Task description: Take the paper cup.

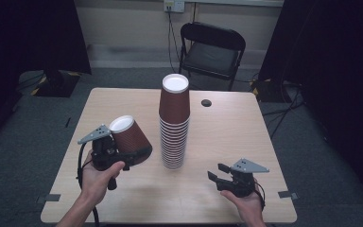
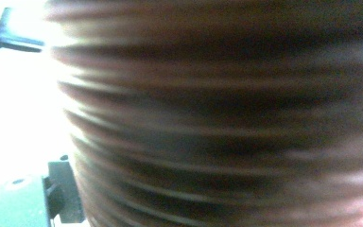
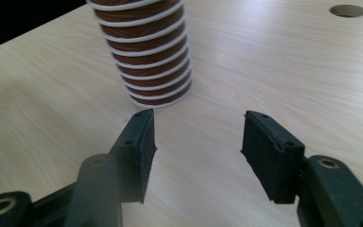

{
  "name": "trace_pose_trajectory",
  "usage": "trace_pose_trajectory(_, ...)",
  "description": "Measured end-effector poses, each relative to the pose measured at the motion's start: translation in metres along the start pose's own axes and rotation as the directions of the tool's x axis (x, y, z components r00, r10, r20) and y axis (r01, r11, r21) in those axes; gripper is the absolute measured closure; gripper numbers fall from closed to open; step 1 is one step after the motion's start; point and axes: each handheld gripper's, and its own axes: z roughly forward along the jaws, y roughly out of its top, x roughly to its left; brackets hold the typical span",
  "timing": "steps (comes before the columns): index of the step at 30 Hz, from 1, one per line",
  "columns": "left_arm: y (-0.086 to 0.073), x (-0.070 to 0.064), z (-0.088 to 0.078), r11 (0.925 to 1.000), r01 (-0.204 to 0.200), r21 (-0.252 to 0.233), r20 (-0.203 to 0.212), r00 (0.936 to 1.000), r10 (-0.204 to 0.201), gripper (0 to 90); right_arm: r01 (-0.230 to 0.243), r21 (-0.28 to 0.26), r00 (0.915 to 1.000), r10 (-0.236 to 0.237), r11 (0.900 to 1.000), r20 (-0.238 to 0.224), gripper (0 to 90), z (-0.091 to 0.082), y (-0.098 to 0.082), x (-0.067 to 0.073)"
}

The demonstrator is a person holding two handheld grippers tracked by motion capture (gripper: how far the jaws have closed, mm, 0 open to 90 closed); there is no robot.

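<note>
In the left gripper view the ribbed brown paper cup (image 2: 227,118) is smeared by blur, cut off at the top, right and bottom edges, and hides the left tongs' pads, so their contact with it cannot be told. In the right gripper view the tall stack of brown paper cups (image 3: 146,56) is cut off at the top edge. In the high view the bench's (image 1: 123,101) near edge runs out of frame.

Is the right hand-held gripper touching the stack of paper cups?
Apart. In the right gripper view, bare table lies between the right hand-held gripper, jaws open, and the stack of paper cups.
</note>
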Motion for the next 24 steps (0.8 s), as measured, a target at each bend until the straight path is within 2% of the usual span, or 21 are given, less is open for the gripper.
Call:
trace_pose_trajectory(4,-0.01,0.003,-0.002,0.9997,0.016,0.018,-0.014,0.9998,-0.016,12.4,0.025,-0.008,0.9992,-0.025,1.0,-0.033,47.1,0.002,0.003,0.012)
trace_pose_trajectory(5,-0.012,0.004,-0.002,0.9994,0.028,0.021,-0.002,0.9996,-0.028,12.4,0.029,-0.009,0.9989,-0.029,1.0,-0.037,47.7,0.003,0.004,0.014)
trace_pose_trajectory(8,-0.016,0.005,-0.002,0.9981,0.054,0.03,-0.003,0.9985,-0.054,12.5,0.047,-0.017,0.9971,-0.048,0.999,-0.059,49.3,0.004,0.008,0.022)
trace_pose_trajectory(14,-0.017,0.003,0.002,0.9937,0.104,0.043,0.029,0.994,-0.105,12.6,0.077,-0.03,0.9918,-0.08,0.997,-0.1,52.1,0.008,0.015,0.036)
trace_pose_trajectory(20,-0.02,-0.001,0.001,0.9893,0.138,0.048,0.039,0.9894,-0.14,12.6,0.113,-0.052,0.9816,-0.12,0.992,-0.149,53.7,0.014,0.025,0.056)
trace_pose_trajectory(22,-0.023,-0.003,0.002,0.9882,0.143,0.054,0.026,0.9891,-0.145,12.6,0.123,-0.065,0.9777,-0.132,0.99,-0.163,53.9,0.015,0.028,0.062)
trace_pose_trajectory(24,-0.025,-0.004,0.004,0.9868,0.149,0.063,0.029,0.9881,-0.151,12.6,0.13,-0.076,0.9729,-0.142,0.989,-0.182,54.3,0.017,0.032,0.067)
